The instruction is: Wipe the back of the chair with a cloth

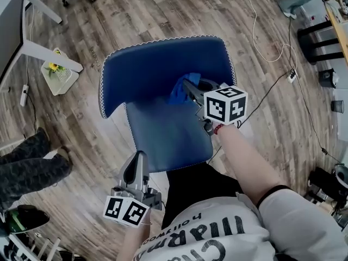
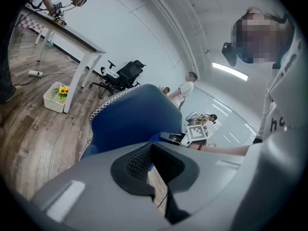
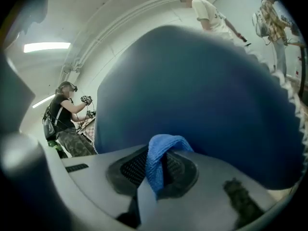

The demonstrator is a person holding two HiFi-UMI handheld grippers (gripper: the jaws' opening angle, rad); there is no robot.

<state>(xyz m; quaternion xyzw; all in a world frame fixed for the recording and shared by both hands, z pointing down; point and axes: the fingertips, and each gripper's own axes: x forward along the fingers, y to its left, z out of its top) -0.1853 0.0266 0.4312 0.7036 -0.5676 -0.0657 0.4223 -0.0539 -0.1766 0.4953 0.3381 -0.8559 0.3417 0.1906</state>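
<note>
The blue chair stands in front of me, its backrest (image 1: pixel 163 67) upright behind the seat (image 1: pixel 168 137). My right gripper (image 1: pixel 188 87) is shut on a blue cloth (image 1: pixel 178 91), which lies against the front face of the backrest, low and right of centre. In the right gripper view the cloth (image 3: pixel 156 165) folds over the jaws of the right gripper (image 3: pixel 161 153), with the backrest (image 3: pixel 202 90) filling the view just beyond. My left gripper (image 1: pixel 136 168) hangs at the seat's near left corner, shut and holding nothing. In its own view the left gripper (image 2: pixel 151 150) points at the backrest (image 2: pixel 132 121).
A white basket of yellow flowers (image 1: pixel 57 74) sits by a white desk leg (image 1: pixel 51 52) at the left. Someone's dark-trousered legs (image 1: pixel 27 162) are at the near left. Cables (image 1: pixel 272 53) run over the wooden floor at the right, near a black stand (image 1: pixel 321 42).
</note>
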